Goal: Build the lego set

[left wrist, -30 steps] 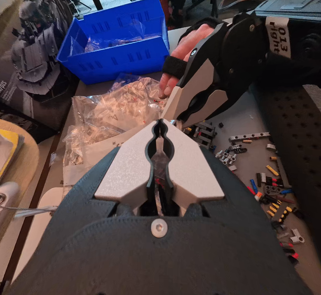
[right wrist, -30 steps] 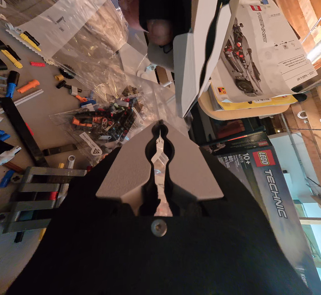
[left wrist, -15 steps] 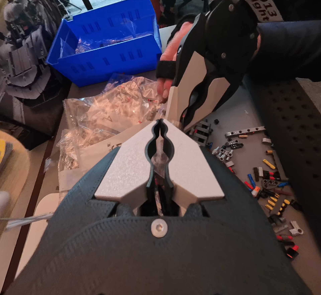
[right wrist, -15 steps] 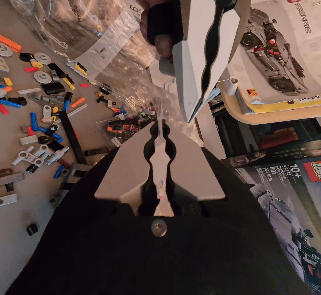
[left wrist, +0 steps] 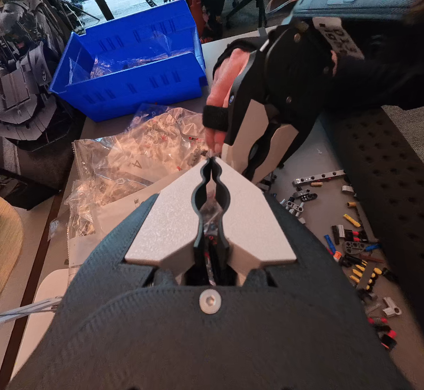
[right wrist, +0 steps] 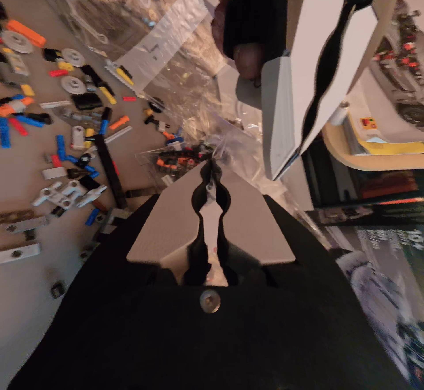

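Note:
A small clear bag (right wrist: 183, 161) of black and orange lego parts hangs between my two grippers. My right gripper (right wrist: 211, 163) is shut on its crumpled top. My left gripper (left wrist: 211, 160) is shut on clear plastic of the same bag, and the bag's parts (left wrist: 210, 218) show through the gap between its fingers. In the left wrist view the right gripper (left wrist: 246, 172) sits just right of my left tips, with a person's hand (left wrist: 220, 103) on it. In the right wrist view the left gripper (right wrist: 284, 171) stands shut, close to the upper right.
Larger clear bags (left wrist: 137, 149) lie on the table before a blue bin (left wrist: 137, 80). Loose parts (left wrist: 351, 241) are scattered at the right by a black perforated board (left wrist: 378, 172); they also show in the right wrist view (right wrist: 68, 149). A booklet (right wrist: 401, 57) lies on a round wooden top (right wrist: 367, 161). Across from one pair of fingers to the other is roughly 6 centimeters.
Both grippers stay shut on the bag. The right gripper has swung and tilted, so its view now takes in more of the loose parts. The two grippers' tips stay close together.

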Tool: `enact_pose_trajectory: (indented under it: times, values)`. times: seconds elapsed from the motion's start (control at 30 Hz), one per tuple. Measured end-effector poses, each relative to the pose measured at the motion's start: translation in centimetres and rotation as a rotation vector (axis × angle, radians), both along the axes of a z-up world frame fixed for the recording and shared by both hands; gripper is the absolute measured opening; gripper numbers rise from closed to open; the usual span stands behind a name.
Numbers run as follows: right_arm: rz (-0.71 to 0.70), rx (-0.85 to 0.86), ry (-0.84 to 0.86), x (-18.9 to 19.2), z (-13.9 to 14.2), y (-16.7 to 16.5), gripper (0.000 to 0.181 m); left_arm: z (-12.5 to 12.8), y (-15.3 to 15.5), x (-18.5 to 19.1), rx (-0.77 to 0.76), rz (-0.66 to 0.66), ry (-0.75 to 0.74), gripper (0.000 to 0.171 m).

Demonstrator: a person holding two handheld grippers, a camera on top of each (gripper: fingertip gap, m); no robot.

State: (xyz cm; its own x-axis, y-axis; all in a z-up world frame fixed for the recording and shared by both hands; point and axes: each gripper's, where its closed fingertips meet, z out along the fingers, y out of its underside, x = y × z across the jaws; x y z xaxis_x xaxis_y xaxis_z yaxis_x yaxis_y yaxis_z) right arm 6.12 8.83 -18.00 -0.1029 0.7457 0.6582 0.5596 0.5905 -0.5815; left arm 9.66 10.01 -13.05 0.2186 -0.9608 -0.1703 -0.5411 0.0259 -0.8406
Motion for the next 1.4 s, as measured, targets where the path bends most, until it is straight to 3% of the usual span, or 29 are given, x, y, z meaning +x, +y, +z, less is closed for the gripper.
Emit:
enact_pose_trajectory:
  times: [0.23, 0.33, 0.57, 0.63, 0.77, 0.9, 1.2, 1.4]
  values:
    - [0.032, -0.066, 0.055, 0.3, 0.9, -0.5, 0.000, -0.1, 0.1, -0.3, -0.013, 0.001, -0.012, 0.000]
    - [0.012, -0.075, 0.110, 0.6, 2.1, -0.1, 0.014, 0.0, 0.1, -0.9, -0.021, 0.008, -0.016, 0.000]
    - [-0.065, -0.110, 0.122, 1.9, 3.0, 1.1, 0.005, 0.2, 0.7, -2.8, -0.002, 0.063, 0.010, 0.000]
    - [-0.025, -0.153, 0.103, 1.7, 2.8, 0.1, 0.000, 0.5, 0.9, -3.4, 0.007, 0.082, 0.009, 0.000]
    - [0.203, -0.326, -0.109, 0.7, -1.2, -5.7, 0.000, 1.1, 1.0, -4.2, 0.020, 0.101, -0.003, 0.000]
    - [0.300, -0.414, -0.335, 0.5, -5.6, -9.3, 0.005, 1.4, 0.9, -4.3, 0.027, 0.100, -0.011, 0.000]
    - [0.260, -0.397, -0.494, -0.3, -9.4, -10.0, 0.007, 1.3, 0.6, -3.7, 0.025, 0.079, -0.005, 0.000]
    - [0.245, -0.395, -0.501, -0.6, -9.7, -10.0, 0.002, 1.2, 0.5, -3.5, 0.024, 0.073, -0.001, 0.000]
